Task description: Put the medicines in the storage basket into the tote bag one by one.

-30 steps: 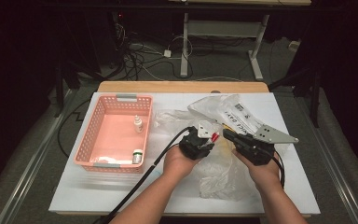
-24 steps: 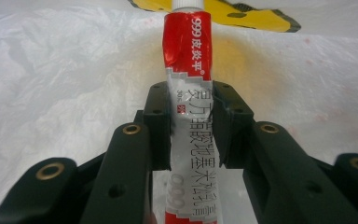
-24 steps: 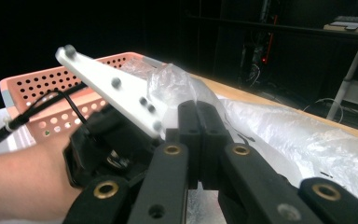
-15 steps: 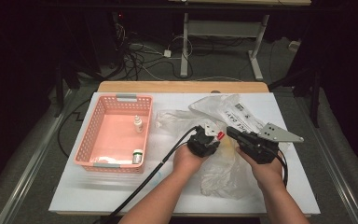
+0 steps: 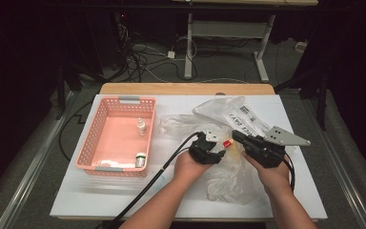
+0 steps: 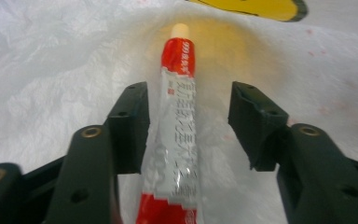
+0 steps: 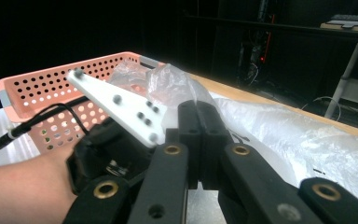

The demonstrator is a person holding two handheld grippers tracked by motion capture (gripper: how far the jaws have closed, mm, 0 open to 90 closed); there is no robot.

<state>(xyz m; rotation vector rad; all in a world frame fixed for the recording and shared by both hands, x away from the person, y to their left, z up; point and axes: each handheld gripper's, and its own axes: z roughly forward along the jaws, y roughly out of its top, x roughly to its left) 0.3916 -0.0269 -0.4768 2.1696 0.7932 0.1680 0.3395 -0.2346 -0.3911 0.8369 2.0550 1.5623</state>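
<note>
Left gripper (image 6: 189, 116) jaws just opening, releasing red tube (image 6: 175, 126) onto plastic bag (image 6: 51, 70); right gripper (image 7: 200, 119) clenched, pinching bag film steady.

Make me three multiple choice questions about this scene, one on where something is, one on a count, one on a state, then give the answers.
1. Where is the tube?
A. in the basket
B. between the left gripper's jaws
C. on the floor

2. How many small bottles stand in the basket?
A. two
B. four
C. none

3. How are the right gripper's jaws?
A. wide open
B. shut
C. holding a bottle

Answers: B, the left gripper view shows the tube between the jaws; A, two bottles show from above; B, the jaws meet.
</note>
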